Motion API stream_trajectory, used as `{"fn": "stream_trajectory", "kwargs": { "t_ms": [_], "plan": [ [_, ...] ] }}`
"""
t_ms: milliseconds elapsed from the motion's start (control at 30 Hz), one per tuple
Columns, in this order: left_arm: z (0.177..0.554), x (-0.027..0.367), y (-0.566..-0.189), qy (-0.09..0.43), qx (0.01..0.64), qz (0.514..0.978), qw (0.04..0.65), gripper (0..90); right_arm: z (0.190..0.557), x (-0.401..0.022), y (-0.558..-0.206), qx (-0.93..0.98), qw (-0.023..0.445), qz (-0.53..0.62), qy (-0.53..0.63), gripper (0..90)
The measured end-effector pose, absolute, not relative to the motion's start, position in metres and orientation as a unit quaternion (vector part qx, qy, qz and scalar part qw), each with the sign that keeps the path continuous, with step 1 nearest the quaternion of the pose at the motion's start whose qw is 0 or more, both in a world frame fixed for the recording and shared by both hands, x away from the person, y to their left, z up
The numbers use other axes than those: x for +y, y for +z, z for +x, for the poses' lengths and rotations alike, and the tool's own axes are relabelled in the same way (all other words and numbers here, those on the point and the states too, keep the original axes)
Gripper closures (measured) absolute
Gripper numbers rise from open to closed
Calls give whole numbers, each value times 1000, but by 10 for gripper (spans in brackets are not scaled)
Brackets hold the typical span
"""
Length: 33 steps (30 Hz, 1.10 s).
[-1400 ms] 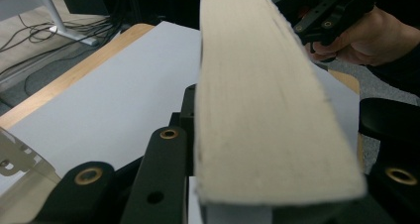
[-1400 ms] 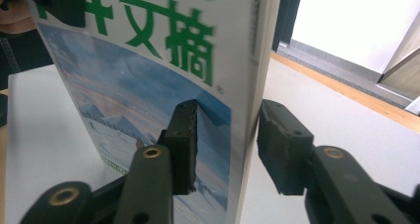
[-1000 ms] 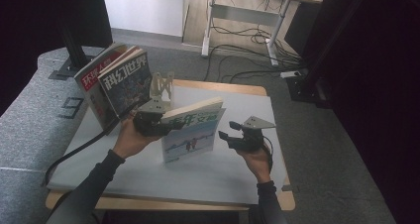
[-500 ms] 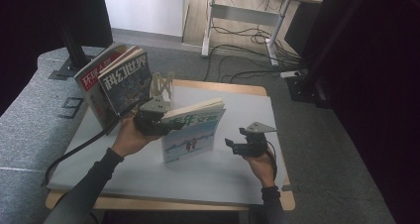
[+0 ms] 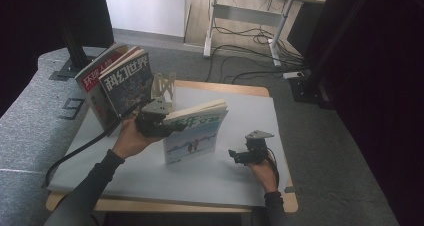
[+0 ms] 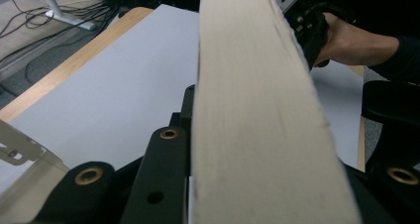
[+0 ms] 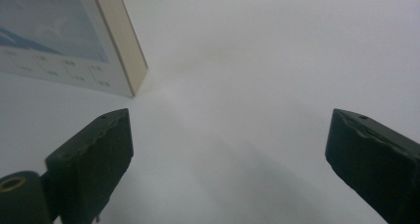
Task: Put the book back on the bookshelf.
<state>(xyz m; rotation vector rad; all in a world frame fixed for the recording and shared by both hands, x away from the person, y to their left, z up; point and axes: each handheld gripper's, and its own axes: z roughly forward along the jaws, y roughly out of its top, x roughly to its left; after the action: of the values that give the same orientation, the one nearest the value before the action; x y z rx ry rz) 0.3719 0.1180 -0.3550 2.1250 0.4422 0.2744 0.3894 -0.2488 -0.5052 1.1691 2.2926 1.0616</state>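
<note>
Left gripper (image 5: 165,127) clamps upright pale-blue paperback book (image 5: 192,136); right gripper (image 5: 234,155) released, jaws just opening, nothing between.
Two dark-covered magazines (image 5: 117,83) lean behind against metal bookend (image 5: 163,87); book stands just left of right gripper.

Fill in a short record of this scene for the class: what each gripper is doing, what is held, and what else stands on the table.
left gripper: shut on the top edge of the blue-covered magazine, holding it upright on the white sheet
right gripper: jaws have just been opening, nothing between them, low over the sheet beside the magazine
upright magazines: two, leaning at the table's left
metal book stand: behind the left gripper
</note>
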Motion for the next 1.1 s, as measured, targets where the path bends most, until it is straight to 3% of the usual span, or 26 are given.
{"fn": "stream_trajectory", "kwargs": {
  "t_ms": [400,1100],
  "plan": [
    [372,118,-355,109,181,862,460,732,394,-253,-534,825,172,425,331,0],
    [378,121,-352,126,213,847,471,741,393,-256,-537,819,175,421,348,0]
  ]
}}
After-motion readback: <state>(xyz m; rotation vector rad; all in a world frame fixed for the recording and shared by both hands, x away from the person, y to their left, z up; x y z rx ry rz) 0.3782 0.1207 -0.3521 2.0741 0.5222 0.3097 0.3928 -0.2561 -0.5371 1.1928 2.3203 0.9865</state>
